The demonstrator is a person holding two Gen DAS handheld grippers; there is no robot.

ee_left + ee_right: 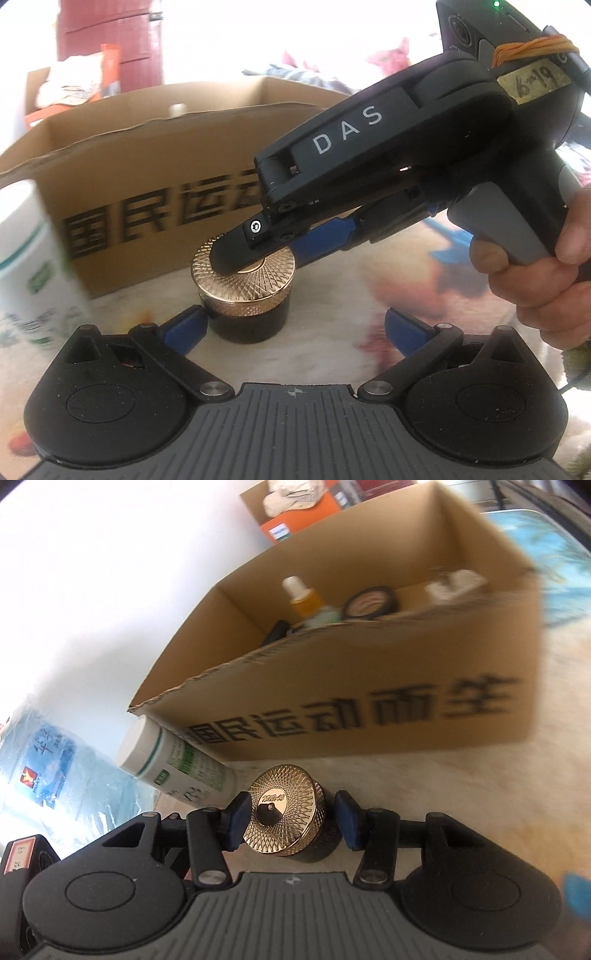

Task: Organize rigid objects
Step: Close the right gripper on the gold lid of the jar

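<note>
Two hand-held grippers close in on one small dark jar with a knurled gold lid. It stands upright on the pale tabletop, just in front of the cardboard box.

From my left side, a white bottle with green print sits blurred at the far left. My left hand-held gripper has its jaws wide apart and holds nothing. Its left blue pad is just beside the jar, and the right pad is well clear. My right hand-held gripper reaches in from the right, one black finger crossing over the lid. My hand grips its handle.

From my right side, a big blue water jug is farthest left. Next, the white bottle leans by the box corner. The jar sits between my right jaws. The left pad is at the lid's rim, while the right pad stops just short, so the jaws are not clamped. Inside the box lie an orange bottle with a white cap, a round black compact and a white item too blurred to name.
</note>
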